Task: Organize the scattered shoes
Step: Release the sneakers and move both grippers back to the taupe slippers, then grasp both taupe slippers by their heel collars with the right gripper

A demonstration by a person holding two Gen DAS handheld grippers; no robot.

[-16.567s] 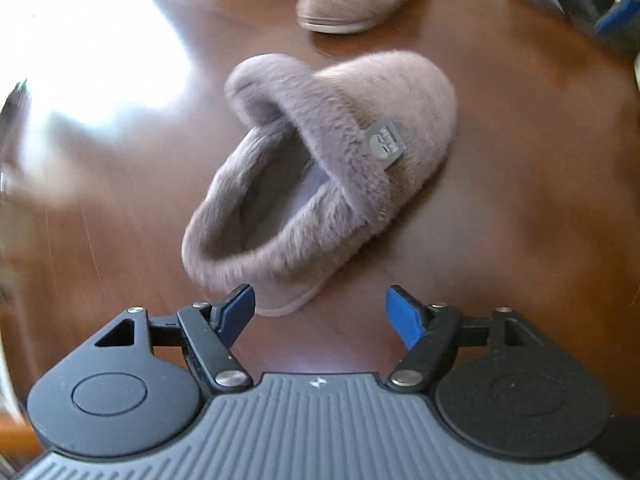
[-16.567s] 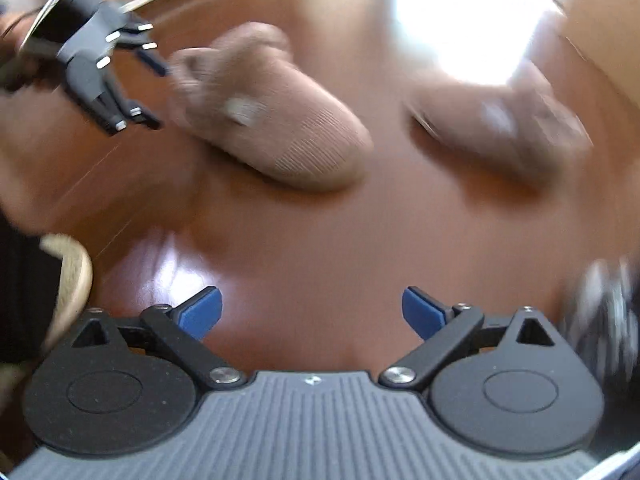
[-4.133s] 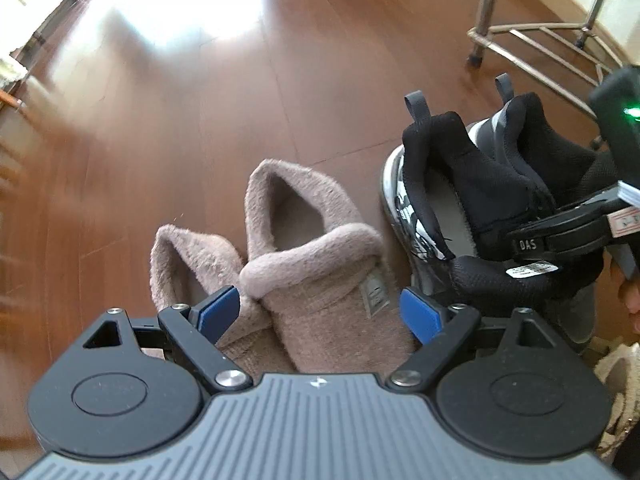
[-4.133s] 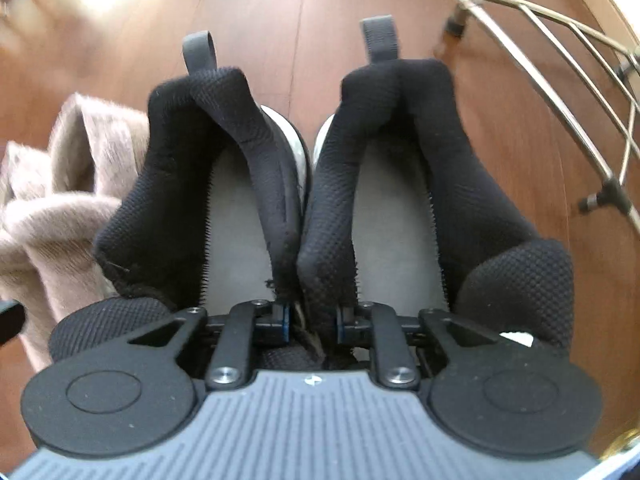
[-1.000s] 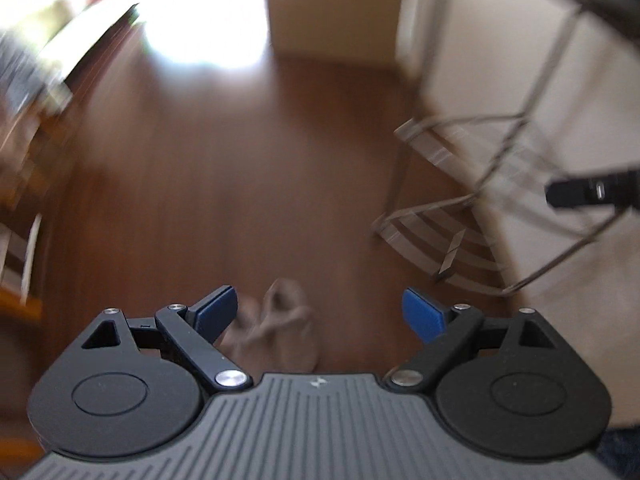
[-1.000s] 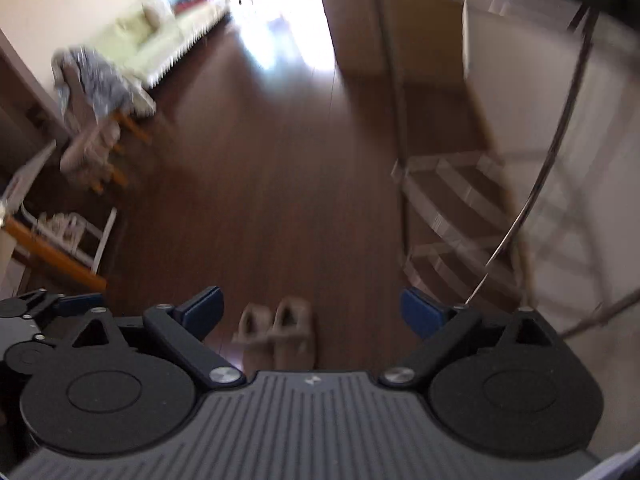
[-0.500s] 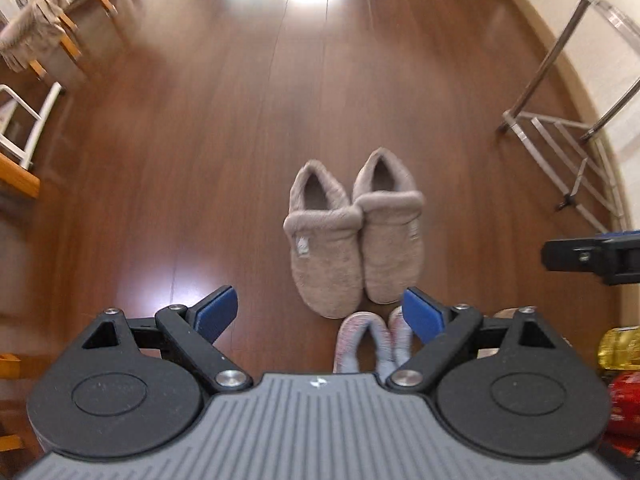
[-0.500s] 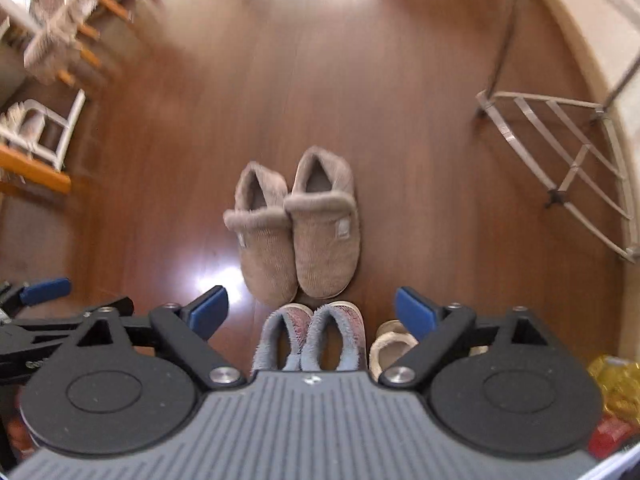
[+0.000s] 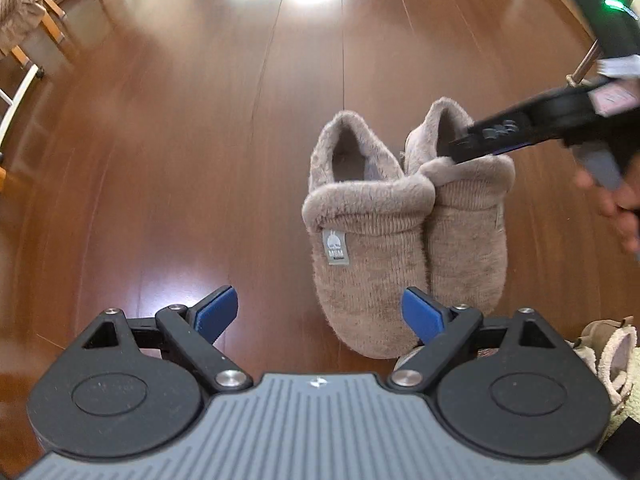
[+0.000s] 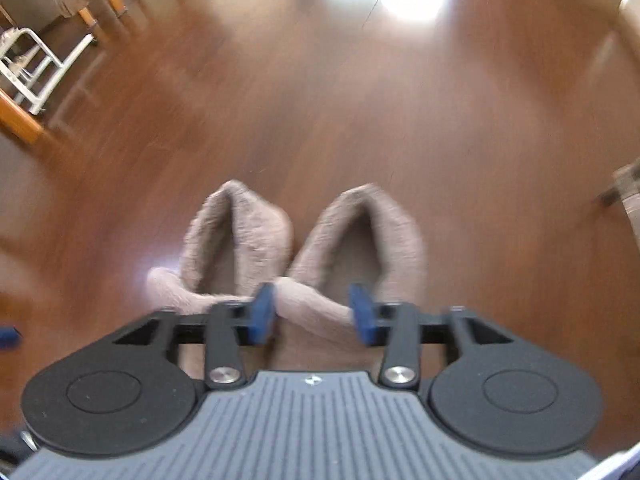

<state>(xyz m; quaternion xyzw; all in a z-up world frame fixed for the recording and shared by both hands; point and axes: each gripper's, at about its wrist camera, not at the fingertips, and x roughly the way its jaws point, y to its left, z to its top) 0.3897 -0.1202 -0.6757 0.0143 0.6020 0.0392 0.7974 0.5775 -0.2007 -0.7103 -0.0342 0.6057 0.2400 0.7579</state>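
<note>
Two taupe knit slippers [image 9: 404,224] lie side by side and touching on the wooden floor [image 9: 180,140], just ahead of the left gripper [image 9: 320,312] and a little to its right.

Orientation: long axes parallel; toes point back toward the left gripper, heel openings away from it.

Left gripper: fingers spread wide, holding nothing, hovering short of the toes.

Right gripper [image 10: 312,314]: fingers part-closed, one on each side of the furry cuff of the right-hand slipper [image 10: 320,308]; contact cannot be confirmed, as the view is blurred.

Step in hand, as judged: either taking hold of that cuff or letting go of it; the pair already lies neatly matched.

Next move: cannot be settled from this scene.

Also noted: cream fleece footwear [image 9: 612,356], right of the left gripper.
</note>
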